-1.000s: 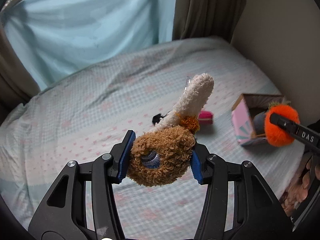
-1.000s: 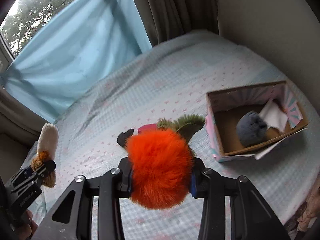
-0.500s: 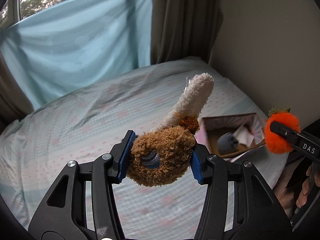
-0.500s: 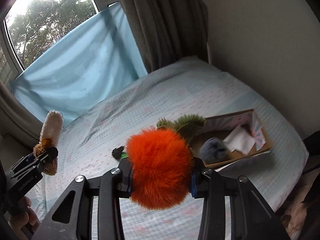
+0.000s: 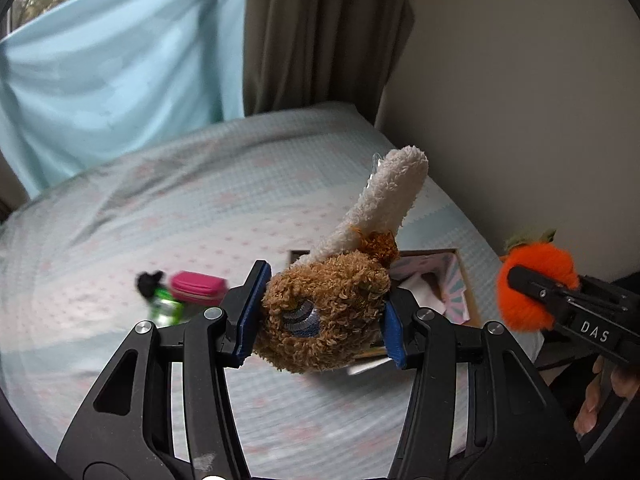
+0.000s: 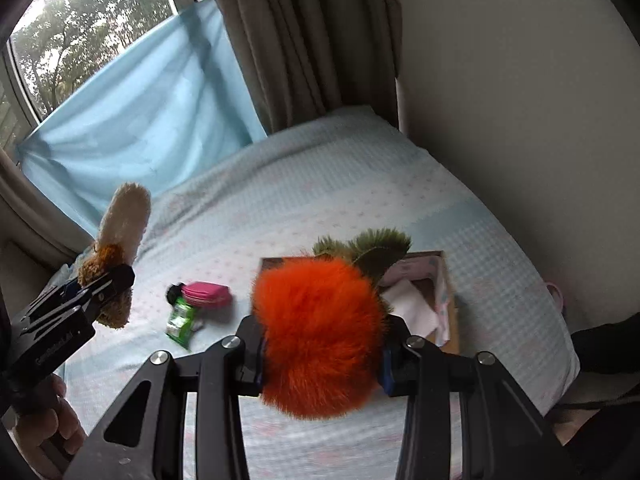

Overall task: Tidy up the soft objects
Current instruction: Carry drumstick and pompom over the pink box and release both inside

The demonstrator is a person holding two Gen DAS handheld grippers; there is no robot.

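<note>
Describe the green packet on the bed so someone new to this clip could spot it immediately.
Start at the bed with the pale blue sheet, then find the open cardboard box near the wall side. Left of the box lies a small cluster: the green packet sits just below a pink pouch, the only shiny green thing lying flat there.

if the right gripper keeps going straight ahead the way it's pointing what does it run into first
Probably the cardboard box on the bed. The right gripper, shut on the orange plush, points at the box's near edge, though the plush hides much of it, so depth is uncertain.
</note>
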